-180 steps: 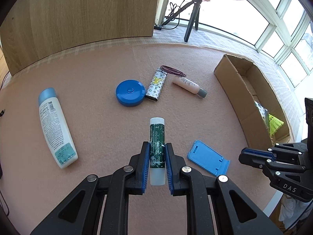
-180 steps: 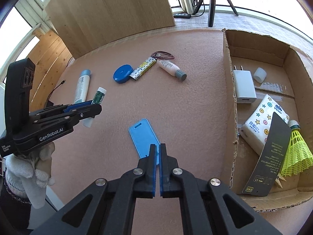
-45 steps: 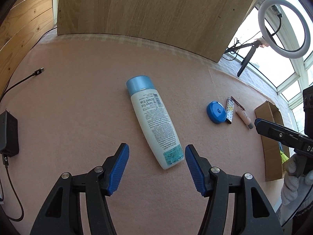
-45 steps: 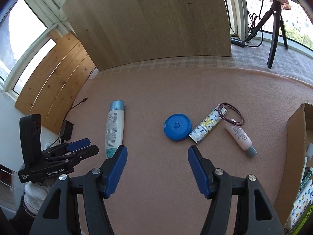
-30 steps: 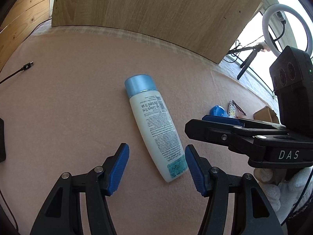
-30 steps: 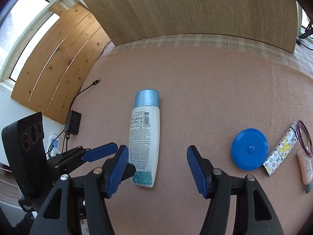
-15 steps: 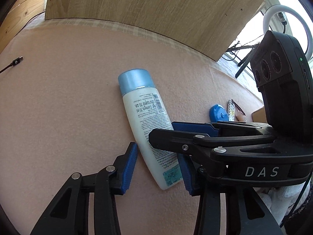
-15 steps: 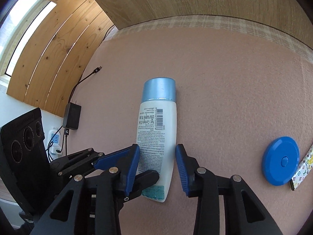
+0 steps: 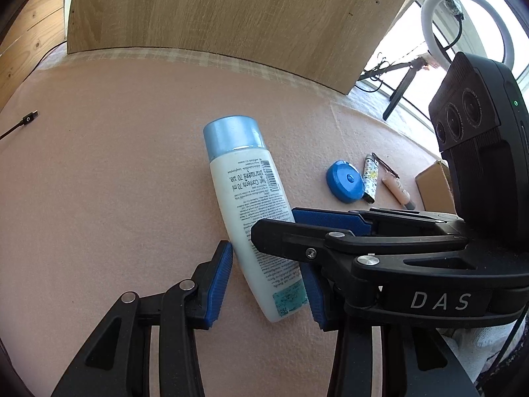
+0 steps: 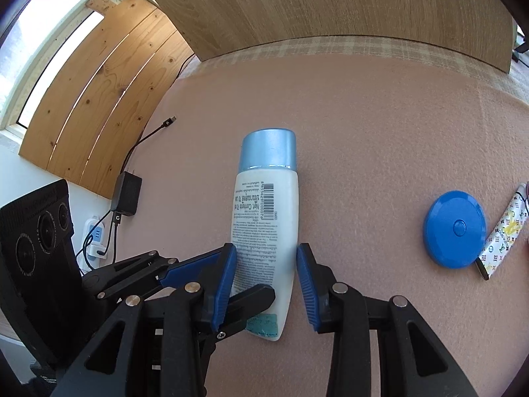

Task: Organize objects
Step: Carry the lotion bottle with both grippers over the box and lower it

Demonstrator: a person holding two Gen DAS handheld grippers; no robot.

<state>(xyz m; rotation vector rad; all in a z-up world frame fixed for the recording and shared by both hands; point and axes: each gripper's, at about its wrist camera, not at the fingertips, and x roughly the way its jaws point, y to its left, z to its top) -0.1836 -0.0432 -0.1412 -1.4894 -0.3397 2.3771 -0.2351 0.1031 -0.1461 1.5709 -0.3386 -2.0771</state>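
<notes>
Pink tabletop: bottle lying cap at 12 o'clock; left gripper and right gripper jaws clamping its base, needing one level, synchronised lift

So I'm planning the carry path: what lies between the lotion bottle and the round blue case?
Nothing: in the right wrist view only bare pink mat separates the lotion bottle from the round blue case.

A ring light stands by the wooden panel.
</notes>
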